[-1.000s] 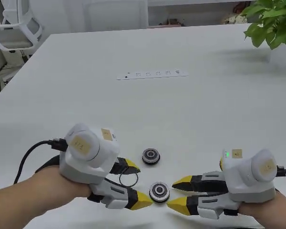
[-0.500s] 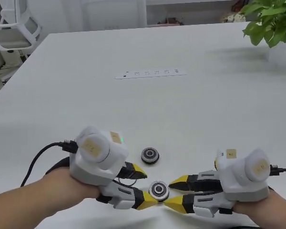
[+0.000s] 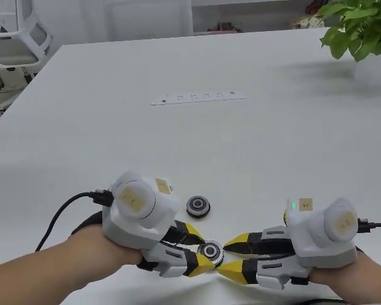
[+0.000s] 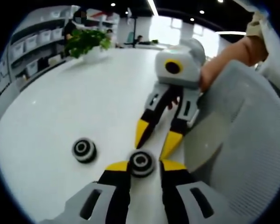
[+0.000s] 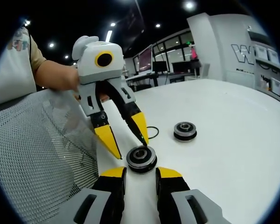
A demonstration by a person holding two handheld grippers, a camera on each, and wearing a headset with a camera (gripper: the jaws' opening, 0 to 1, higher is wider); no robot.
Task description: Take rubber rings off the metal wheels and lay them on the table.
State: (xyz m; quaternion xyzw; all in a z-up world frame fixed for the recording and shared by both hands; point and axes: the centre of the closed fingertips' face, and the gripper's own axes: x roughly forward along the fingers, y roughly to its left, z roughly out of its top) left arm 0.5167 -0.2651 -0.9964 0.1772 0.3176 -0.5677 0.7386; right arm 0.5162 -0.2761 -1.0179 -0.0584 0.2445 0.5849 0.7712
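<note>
Two metal wheels with black rubber rings lie on the white table [image 3: 254, 146]. The near wheel [image 3: 211, 251] sits between the tips of both grippers. The other wheel [image 3: 198, 205] lies a little farther back. My left gripper [image 3: 203, 253] comes in from the left, open, its yellow tips on either side of the near wheel [image 4: 141, 163]. Facing it from the right, my right gripper [image 3: 225, 255] is open with its tips just short of that wheel [image 5: 141, 158]. A thin loose black ring [image 5: 157, 131] lies on the table behind the left gripper's jaws.
A white power strip [image 3: 197, 97] lies flat at mid-table. A potted plant [image 3: 355, 25] stands at the far right corner, and a chair [image 3: 19, 32] stands beyond the far left edge. The left gripper's black cable [image 3: 63, 213] trails off to the left.
Both grippers have closed in on the near wheel, the left one moving right until its tips flank it. The loose ring is now hidden behind the left gripper in the head view.
</note>
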